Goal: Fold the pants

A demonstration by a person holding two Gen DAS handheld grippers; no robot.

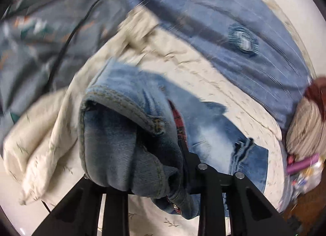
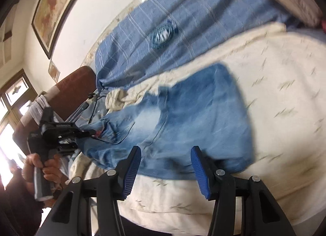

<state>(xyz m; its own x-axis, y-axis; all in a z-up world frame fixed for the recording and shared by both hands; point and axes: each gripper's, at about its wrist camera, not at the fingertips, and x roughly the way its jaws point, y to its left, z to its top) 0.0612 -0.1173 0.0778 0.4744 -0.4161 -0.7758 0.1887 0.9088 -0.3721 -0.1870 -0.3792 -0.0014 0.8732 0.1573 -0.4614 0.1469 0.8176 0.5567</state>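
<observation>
Light-blue denim pants [image 2: 193,113] lie across a cream quilt [image 2: 275,83] on a bed. My left gripper [image 2: 89,132], held by a person's hand [image 2: 40,164], is shut on one end of them at the left of the right wrist view. In the left wrist view that bunched end [image 1: 122,134], showing a stitched hem and fleecy grey lining, drapes over and hides the left fingers, with the rest of the pants [image 1: 224,140] trailing off to the right. My right gripper [image 2: 166,150] stands open just above the near edge of the pants, and its blue pads [image 2: 132,166] touch nothing.
A blue checked cloth [image 2: 163,22] with a round patch covers the far side of the bed. A grey patterned cover [image 1: 30,52] with a black cable [image 1: 67,42] lies at the left. There is a pillow [image 1: 301,130], a brown headboard [image 2: 75,89] and a framed map [image 2: 55,1] on the wall.
</observation>
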